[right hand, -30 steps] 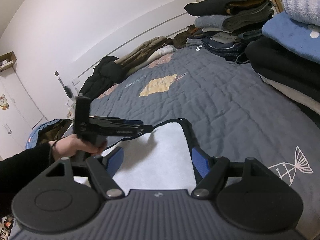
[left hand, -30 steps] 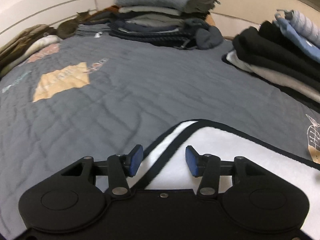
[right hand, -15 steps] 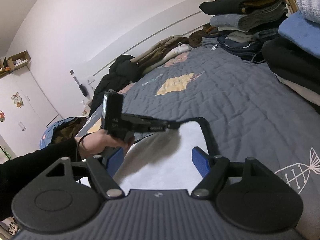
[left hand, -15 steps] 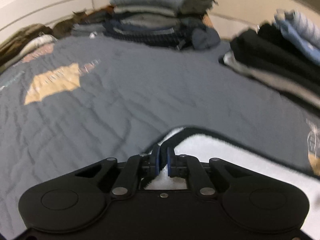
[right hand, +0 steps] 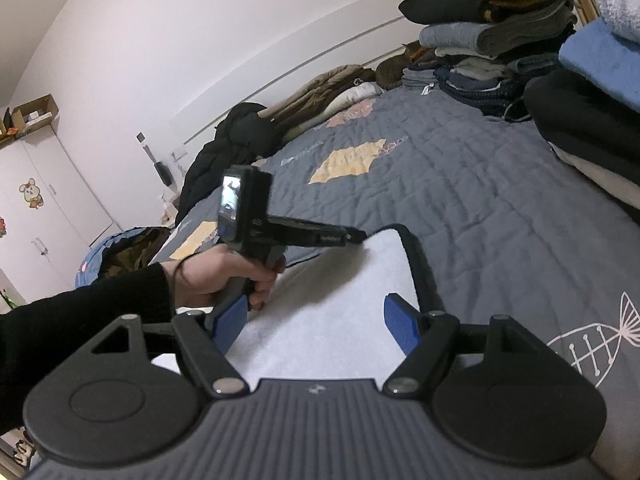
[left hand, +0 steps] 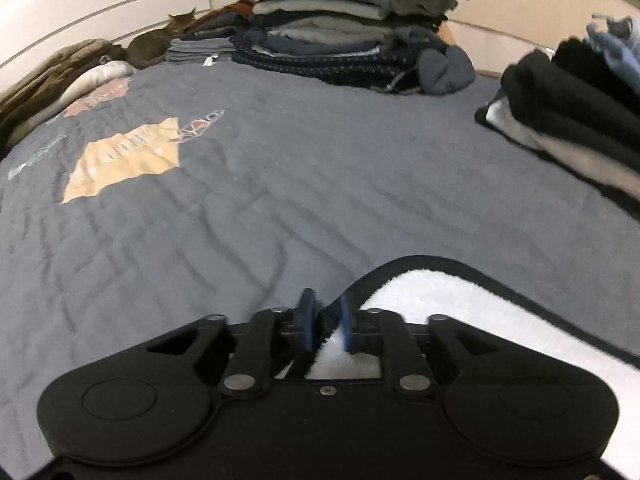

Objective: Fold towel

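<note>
Pinching the towel's [left hand: 460, 300] black-trimmed far corner, the left claw [left hand: 325, 326] is nearly closed on it. The right claw [right hand: 320, 322] gapes wide, holding nothing, above the white towel on the bed [left hand: 280, 184]. A fold looks underway; how many remain, I cannot tell.

Grey quilted bedspread [left hand: 320, 168], folded clothes stacks [left hand: 344, 32] by white wall [right hand: 200, 40], white wardrobe [right hand: 48, 200] at left.

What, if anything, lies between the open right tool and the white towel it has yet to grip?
Nothing visible does. The right tool hangs open directly over the towel, with only bare towel between its fingers. The left tool is already shut on the towel's black-trimmed edge, off to the side.
</note>
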`<state>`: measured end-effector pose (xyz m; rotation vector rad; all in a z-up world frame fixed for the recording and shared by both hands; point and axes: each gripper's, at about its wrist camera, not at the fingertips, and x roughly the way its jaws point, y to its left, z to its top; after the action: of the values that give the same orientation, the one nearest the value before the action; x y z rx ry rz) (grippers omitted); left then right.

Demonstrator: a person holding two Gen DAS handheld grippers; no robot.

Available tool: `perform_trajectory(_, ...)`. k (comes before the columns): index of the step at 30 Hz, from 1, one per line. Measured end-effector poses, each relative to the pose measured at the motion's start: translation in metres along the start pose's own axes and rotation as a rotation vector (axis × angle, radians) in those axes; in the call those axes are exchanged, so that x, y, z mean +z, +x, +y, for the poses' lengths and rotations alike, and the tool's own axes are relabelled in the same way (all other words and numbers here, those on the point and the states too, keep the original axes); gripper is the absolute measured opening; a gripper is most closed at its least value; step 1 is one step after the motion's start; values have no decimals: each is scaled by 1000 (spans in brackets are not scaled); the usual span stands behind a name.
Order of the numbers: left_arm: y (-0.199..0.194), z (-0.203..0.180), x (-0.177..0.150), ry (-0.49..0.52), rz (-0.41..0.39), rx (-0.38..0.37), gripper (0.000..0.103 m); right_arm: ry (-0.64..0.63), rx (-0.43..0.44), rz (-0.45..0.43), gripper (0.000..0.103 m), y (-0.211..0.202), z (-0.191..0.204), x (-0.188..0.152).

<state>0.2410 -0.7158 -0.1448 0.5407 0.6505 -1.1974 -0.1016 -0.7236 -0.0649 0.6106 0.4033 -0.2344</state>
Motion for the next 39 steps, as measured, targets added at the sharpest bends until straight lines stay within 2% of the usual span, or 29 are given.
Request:
perform_trajectory(1,-11,3,-1,4,-17,4,33,0,-1,-1,75,0,0,0)
perform_trajectory(2,-23,8,-2,14,-37,11,35,2,0,-1,75,0,0,0)
perform_trajectory(6,-70,41,-19,-11,-38,46,37,5,7,-5,75,-2,1,0)
perform_trajectory(9,-103,73,-48,-51,3,87,44,4,18,-7,75,-3,2,-1)
perform_trajectory(12,-133,97,-84,-44,56,155,49,5,17,-1,75,-1,3,-2)
perform_trajectory(15,-149,119,-110,-44,120,203,49,-4,14,9,75,2,7,-3)
perform_trajectory(19,-150,130,-124,26,159,257,50,-27,17,21,75,8,16,-4)
perform_trajectory(21,-144,136,-130,30,186,265,50,-39,16,28,75,10,20,-5)
perform_trajectory(22,-143,138,-132,20,192,253,48,-42,14,30,75,11,21,-6)
perform_trajectory(24,-142,142,-135,2,203,229,20,-45,8,36,75,14,21,-7)
perform_trajectory(25,-144,143,-135,-4,202,218,11,-45,3,39,75,15,21,-7)
perform_trajectory(28,-151,145,-136,-15,187,211,8,-43,-12,45,75,17,20,-8)
perform_trajectory(32,-168,156,-139,-67,121,269,7,-52,-15,46,75,18,20,-8)
perform_trajectory(34,-172,156,-140,-79,114,286,7,-53,-14,46,75,18,20,-8)
perform_trajectory(39,-182,155,-142,-109,94,331,19,-60,-15,47,75,18,21,-8)
